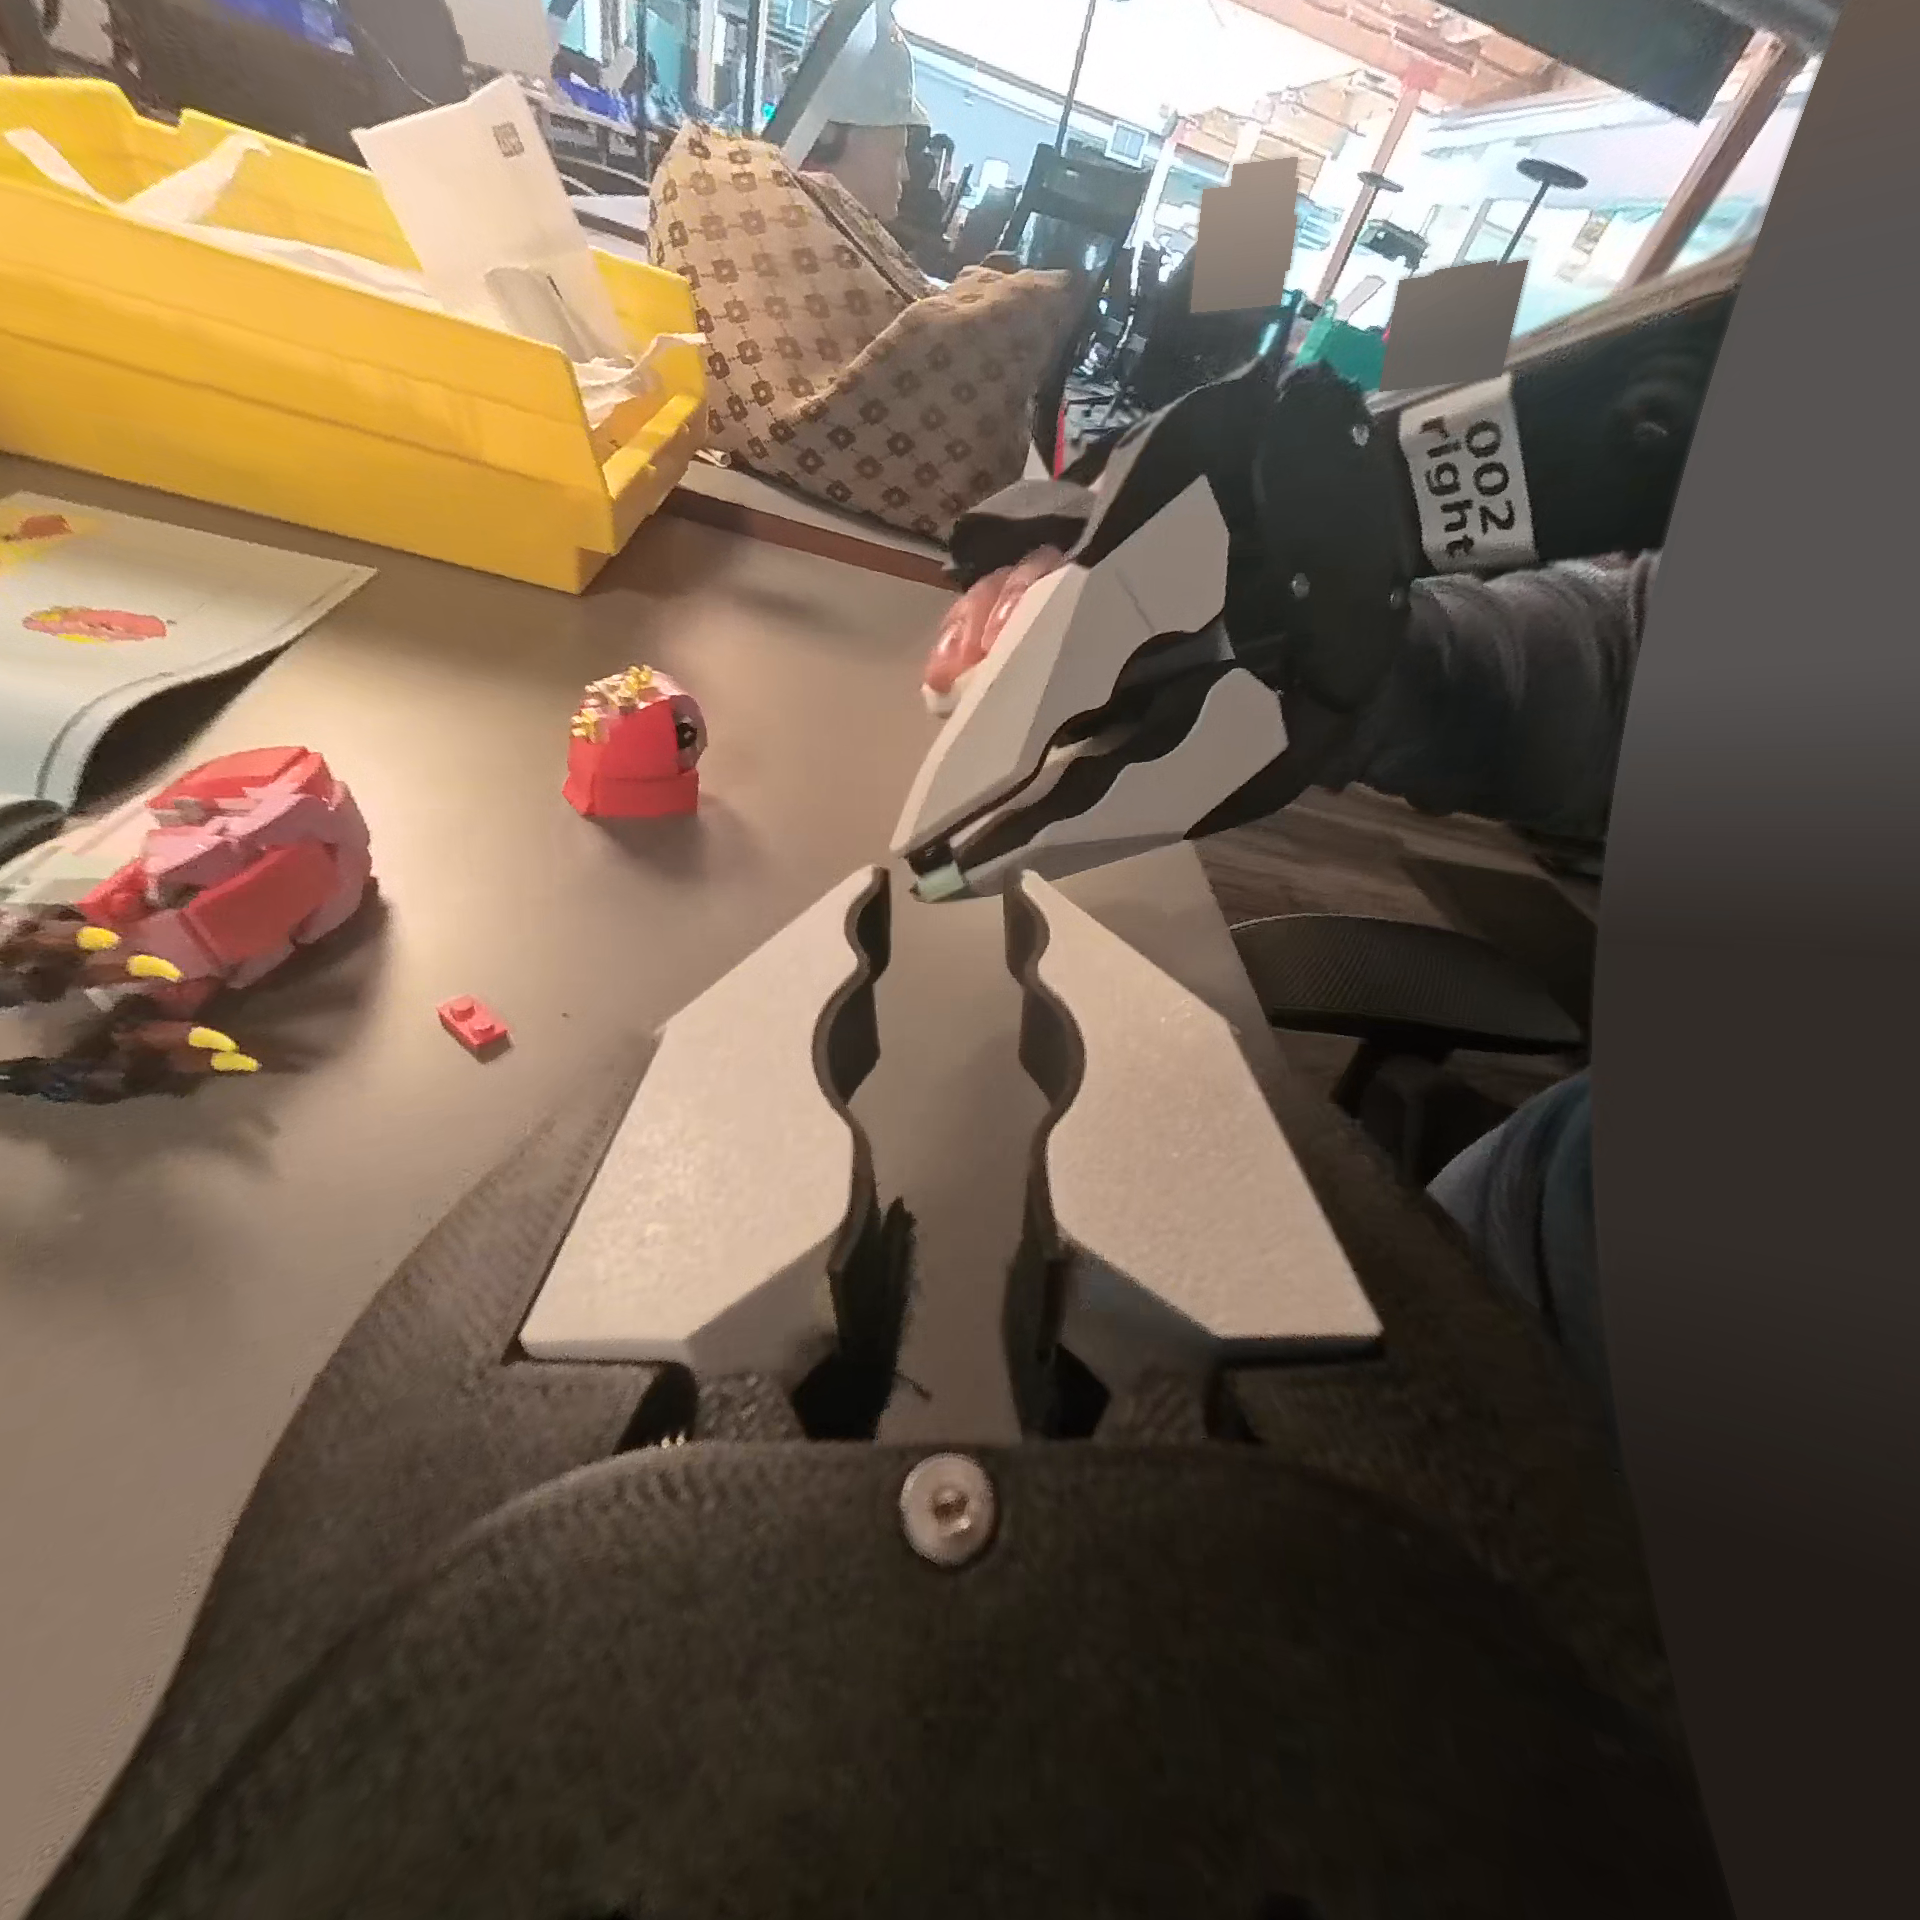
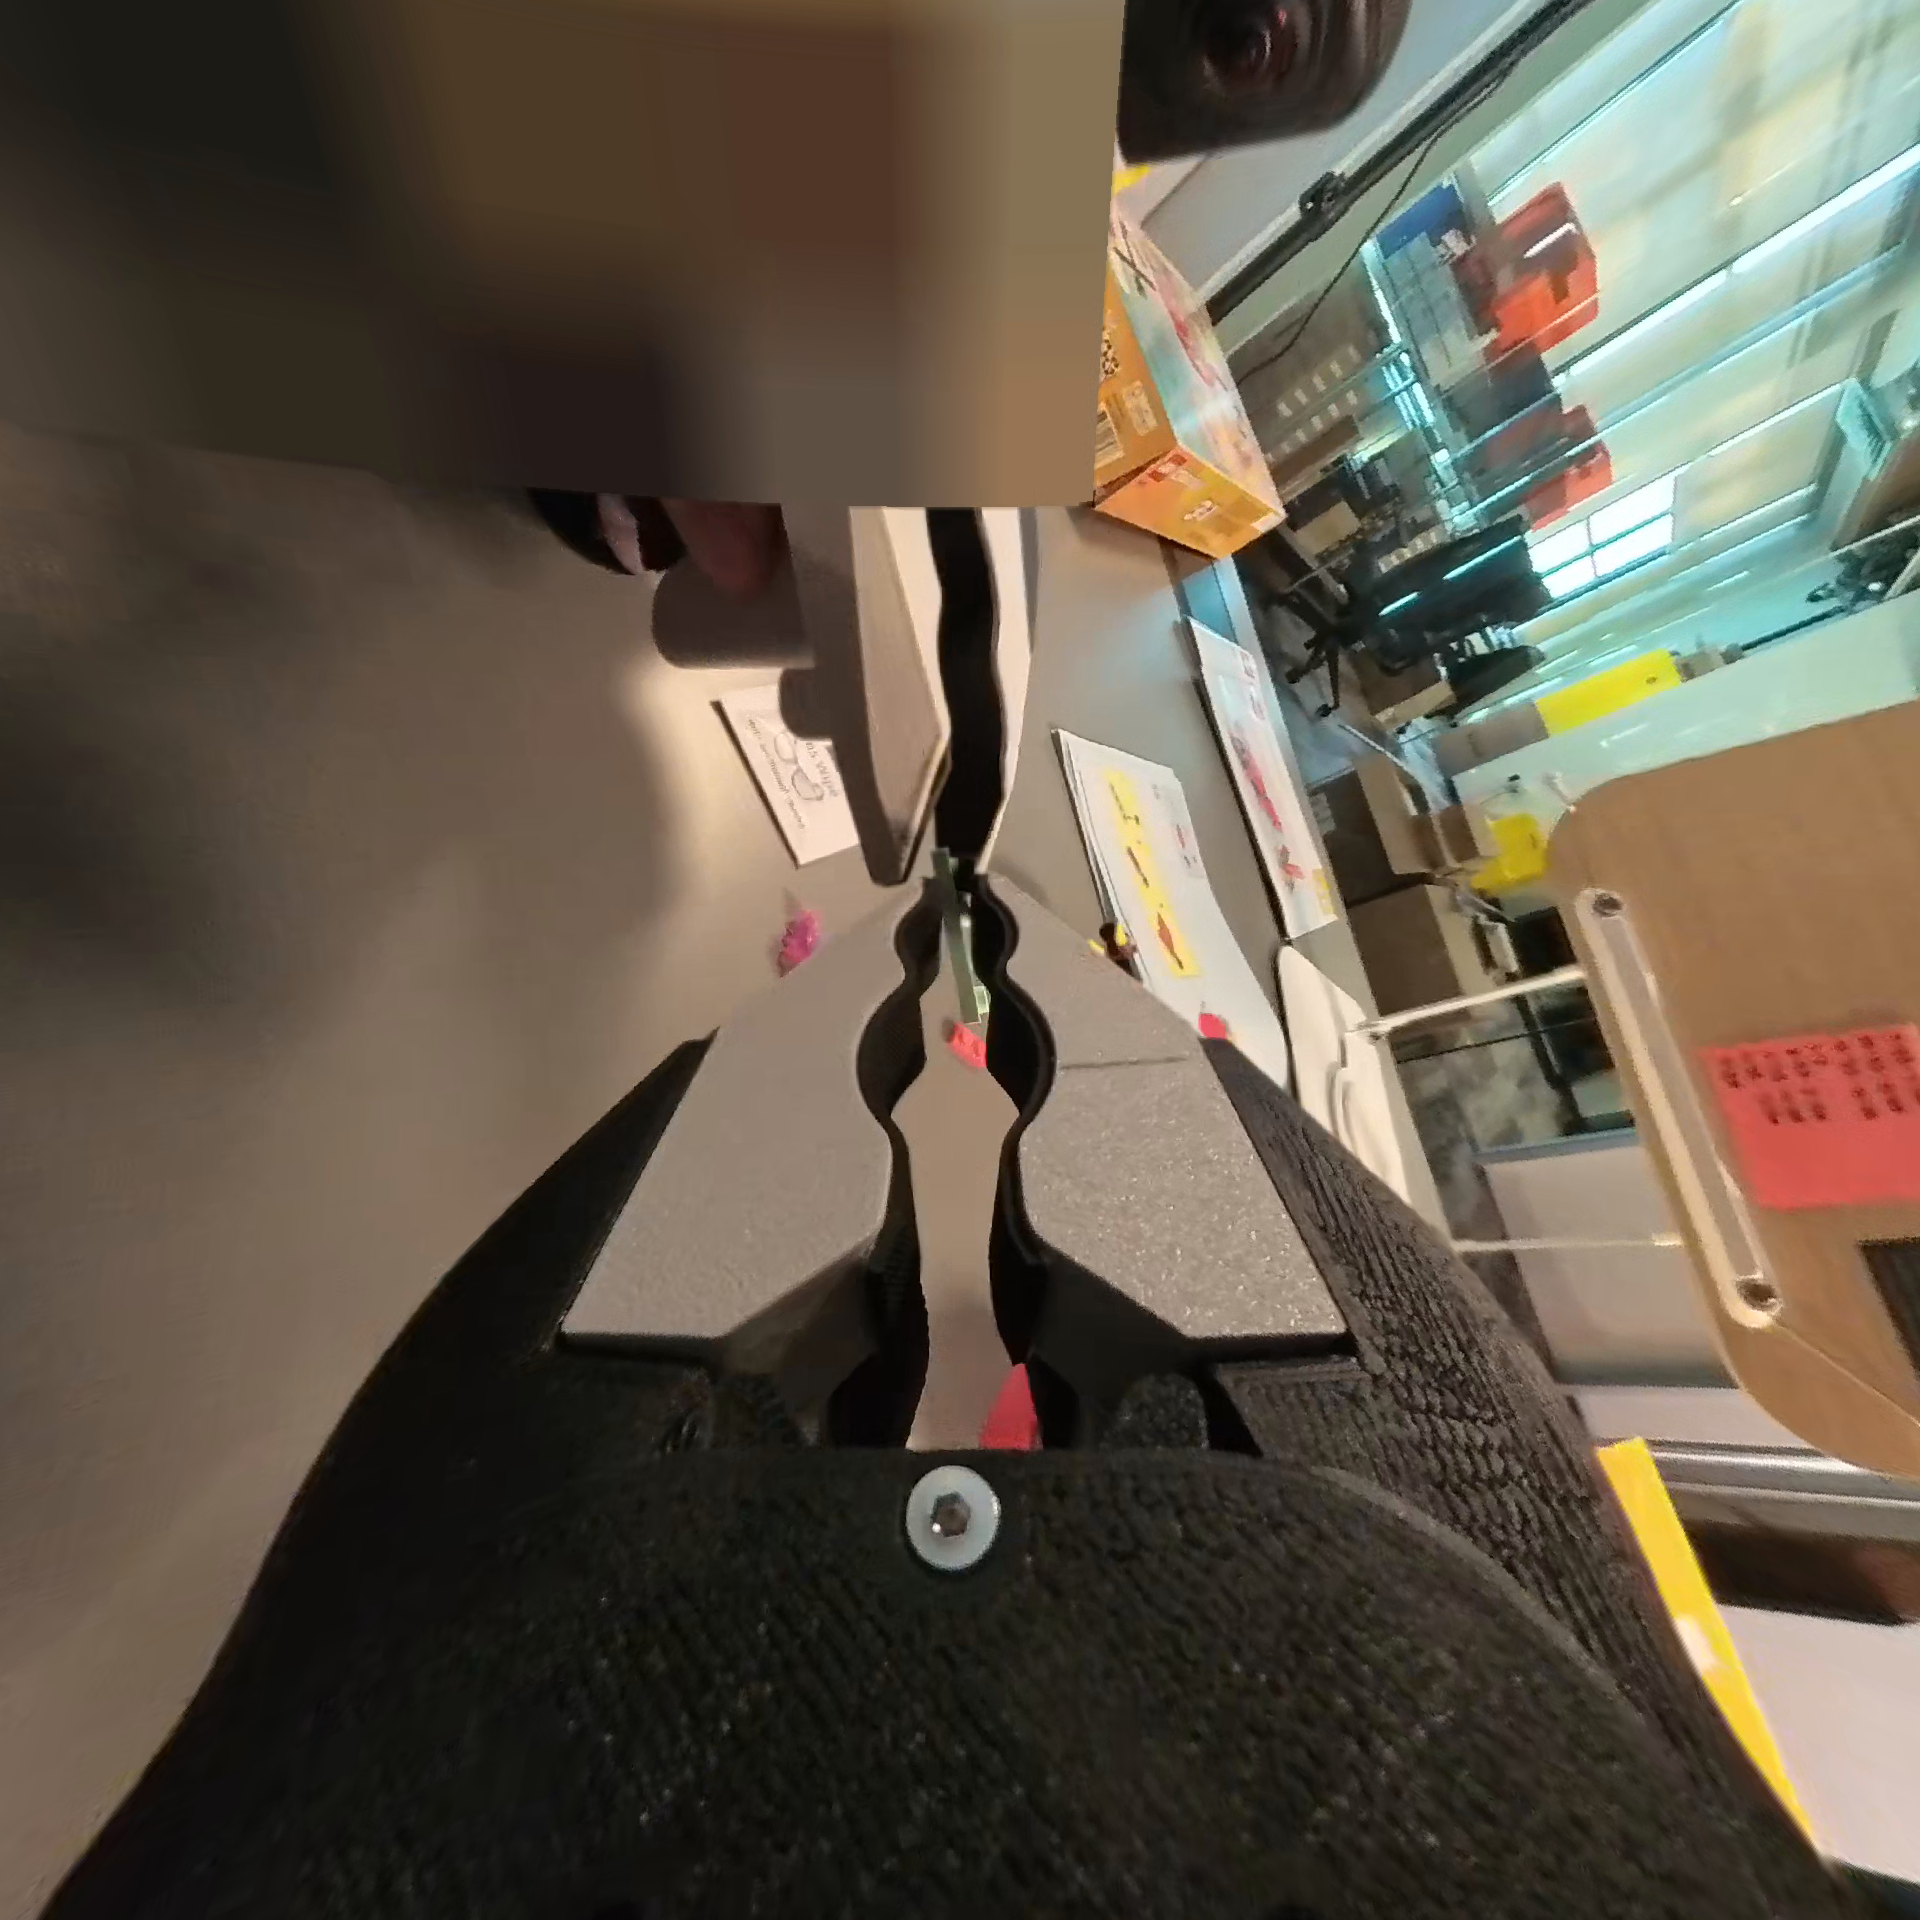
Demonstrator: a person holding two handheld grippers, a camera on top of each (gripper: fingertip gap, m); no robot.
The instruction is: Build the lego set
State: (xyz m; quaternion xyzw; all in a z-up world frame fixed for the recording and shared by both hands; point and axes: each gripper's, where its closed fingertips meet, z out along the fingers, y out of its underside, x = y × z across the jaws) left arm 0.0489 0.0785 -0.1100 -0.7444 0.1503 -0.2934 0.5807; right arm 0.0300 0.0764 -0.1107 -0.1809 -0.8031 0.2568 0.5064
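My left gripper [image 1: 951,909] is open above the dark table [image 1: 436,1226]. My right gripper [image 1: 935,868] reaches in from the right and is shut on a small pale green brick piece [image 1: 940,885]. That piece sits between my left fingertips [image 1: 873,894], which do not press on it. In the right wrist view my right gripper [image 2: 958,896] pinches the thin green piece [image 2: 964,956] edge-on. The left gripper [image 2: 961,842] faces it tip to tip. A small red plate [image 1: 475,1023] lies on the table to the left.
A red brick head [image 1: 631,758] and a red and pink clawed brick model [image 1: 249,873] sit on the table at left. A yellow bin [image 1: 312,343] with papers stands behind, by an instruction booklet [image 1: 104,623]. The right wrist view shows a pink piece [image 2: 798,935] and an orange box [image 2: 1174,416]. The tips of both grippers are at nearly the same place. Both grippers' tips are roughly 15 centimetres from the red brick head [image 1: 631,758].
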